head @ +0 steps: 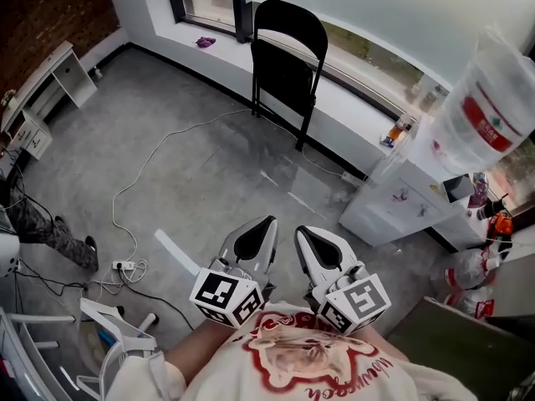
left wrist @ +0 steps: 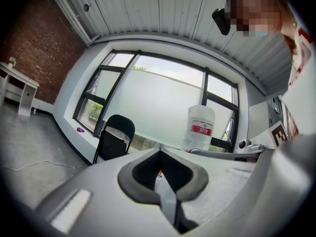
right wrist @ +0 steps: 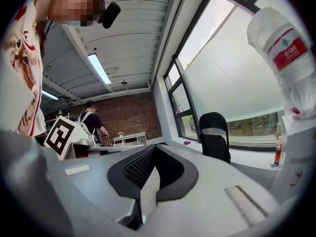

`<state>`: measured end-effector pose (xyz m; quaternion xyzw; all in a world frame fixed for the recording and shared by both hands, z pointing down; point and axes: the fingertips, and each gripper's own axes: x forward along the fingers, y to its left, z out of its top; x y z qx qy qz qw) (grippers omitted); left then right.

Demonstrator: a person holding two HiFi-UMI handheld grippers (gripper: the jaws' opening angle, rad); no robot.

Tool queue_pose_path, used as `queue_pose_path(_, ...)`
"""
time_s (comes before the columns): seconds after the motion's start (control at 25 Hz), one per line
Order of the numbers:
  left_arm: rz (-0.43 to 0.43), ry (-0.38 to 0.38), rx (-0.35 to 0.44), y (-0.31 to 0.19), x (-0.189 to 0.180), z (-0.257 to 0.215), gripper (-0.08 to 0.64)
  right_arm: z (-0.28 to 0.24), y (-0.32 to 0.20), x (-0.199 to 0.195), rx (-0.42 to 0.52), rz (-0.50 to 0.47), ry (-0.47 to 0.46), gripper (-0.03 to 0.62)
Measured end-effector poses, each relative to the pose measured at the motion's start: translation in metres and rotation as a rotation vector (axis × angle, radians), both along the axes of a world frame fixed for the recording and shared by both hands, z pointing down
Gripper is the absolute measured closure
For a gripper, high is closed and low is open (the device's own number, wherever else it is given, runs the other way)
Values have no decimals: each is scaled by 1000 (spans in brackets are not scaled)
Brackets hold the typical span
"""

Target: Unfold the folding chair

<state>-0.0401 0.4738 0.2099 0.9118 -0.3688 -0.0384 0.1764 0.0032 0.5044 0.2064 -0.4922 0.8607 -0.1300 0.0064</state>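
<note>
Against the window ledge, in the upper middle of the head view, the black folding chair (head: 288,65) stood folded, its seat up flat against the frame and its feet on the grey floor (head: 209,182). Well apart from it, at the bottom centre of the frame, the left gripper (head: 269,222) and the right gripper (head: 303,232) were held side by side close to the person's printed shirt (head: 309,357), both tips pointing toward the chair. Each pair of tongs was closed tip to tip with nothing between, as each gripper's own view showed. A white cable (head: 159,165) trailed across the floor from near the chair's feet down to a power strip (head: 124,265) at lower left. At the right edge a large water bottle (head: 493,98) sat upturned above a white cabinet (head: 410,199). A white desk (head: 50,73) stood in the upper left corner beside a brick wall (head: 50,7).
</note>
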Motion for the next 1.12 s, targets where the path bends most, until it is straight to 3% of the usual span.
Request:
queue_pose_path(0.2, 54, -13, -7, -60, 5, 8, 559, 8, -66, -3, -21, 34, -4, 568)
queue_pose_path(0.36, 65, -6, -4, -122, 0, 1, 559, -8, -127, -11, 30, 54, -18, 568)
queue_pose_path(0.64, 87, -12, 5, -210, -10, -6, 559, -16, -217, -18, 32, 97, -20, 568)
queue_pose_path(1.12, 163, -17, 5, -282, -25, -5, 559, -13, -289, -33, 21, 174, -11, 568)
